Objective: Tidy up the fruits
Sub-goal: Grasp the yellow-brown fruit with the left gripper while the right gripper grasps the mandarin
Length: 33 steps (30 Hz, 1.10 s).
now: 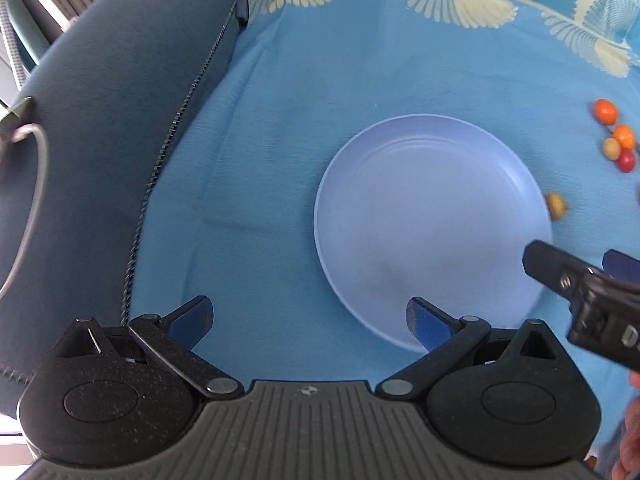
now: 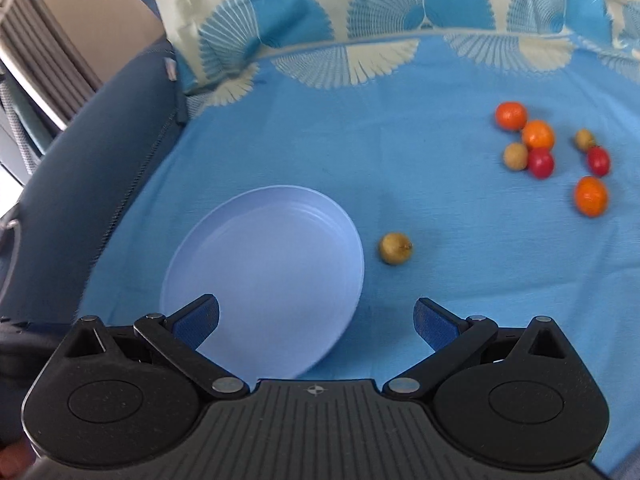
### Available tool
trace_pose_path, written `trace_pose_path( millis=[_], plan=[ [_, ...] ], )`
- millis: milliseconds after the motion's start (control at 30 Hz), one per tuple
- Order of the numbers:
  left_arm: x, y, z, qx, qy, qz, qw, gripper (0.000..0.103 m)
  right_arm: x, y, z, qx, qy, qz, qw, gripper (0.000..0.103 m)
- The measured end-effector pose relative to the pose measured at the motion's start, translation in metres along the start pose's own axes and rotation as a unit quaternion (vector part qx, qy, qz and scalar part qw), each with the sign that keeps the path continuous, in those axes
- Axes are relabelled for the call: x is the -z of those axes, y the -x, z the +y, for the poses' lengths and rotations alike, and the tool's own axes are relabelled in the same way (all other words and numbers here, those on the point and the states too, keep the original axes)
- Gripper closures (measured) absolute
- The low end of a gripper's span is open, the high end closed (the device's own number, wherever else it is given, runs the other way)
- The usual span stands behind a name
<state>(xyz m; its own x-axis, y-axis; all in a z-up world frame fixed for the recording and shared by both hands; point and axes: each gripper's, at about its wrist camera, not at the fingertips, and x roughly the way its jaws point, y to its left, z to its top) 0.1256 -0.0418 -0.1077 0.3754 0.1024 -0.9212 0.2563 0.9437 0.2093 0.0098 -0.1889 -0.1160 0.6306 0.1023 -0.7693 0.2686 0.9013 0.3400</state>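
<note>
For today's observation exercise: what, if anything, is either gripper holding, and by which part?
Nothing is held. The left gripper and the right gripper are both open and empty; the plate holds nothing.

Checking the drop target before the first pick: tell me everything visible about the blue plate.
The plate is round, pale lavender-blue, smooth like plastic, with a shallow raised rim and faint concentric rings inside. It lies flat on the blue patterned cloth and holds nothing. The nearest fruit, a yellowish-brown one, lies just off its rim, not touching. Both grippers, left and right, are open and empty beside it.
</note>
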Motion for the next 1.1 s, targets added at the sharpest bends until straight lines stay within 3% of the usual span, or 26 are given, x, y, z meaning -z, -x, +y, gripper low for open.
trace_pose_path(
  millis=[267, 633, 733, 867, 1000, 1100],
  plan=[
    [-0.019, -0.045, 0.011, -0.018, 0.001, 0.031, 0.9993, 0.0, -0.024, -0.068, 0.006, 0.009, 0.027, 0.033, 0.999, 0.0],
    [0.016, -0.038, 0.059, -0.057, 0.016, 0.037, 0.9975, 0.0, -0.021, -0.097, 0.061, -0.034, 0.091, 0.061, 0.993, 0.0],
    [0.02, -0.014, 0.061, -0.053, 0.02, 0.017, 0.9982, 0.0, -0.017, -0.077, 0.057, -0.033, 0.081, 0.054, 0.995, 0.0],
    [0.027, 0.027, 0.046, -0.035, 0.011, -0.02, 0.9991, 0.0, -0.01, -0.019, 0.026, -0.008, 0.069, 0.005, 0.998, 0.0],
    [0.029, 0.059, 0.006, 0.007, -0.018, -0.048, 0.9986, 0.0, -0.007, 0.043, -0.039, 0.067, 0.027, -0.062, 0.996, 0.0],
    [0.027, 0.06, -0.035, 0.061, -0.038, -0.043, 0.9965, 0.0, -0.006, 0.072, -0.102, 0.138, -0.018, -0.1, 0.985, 0.0]
  ],
)
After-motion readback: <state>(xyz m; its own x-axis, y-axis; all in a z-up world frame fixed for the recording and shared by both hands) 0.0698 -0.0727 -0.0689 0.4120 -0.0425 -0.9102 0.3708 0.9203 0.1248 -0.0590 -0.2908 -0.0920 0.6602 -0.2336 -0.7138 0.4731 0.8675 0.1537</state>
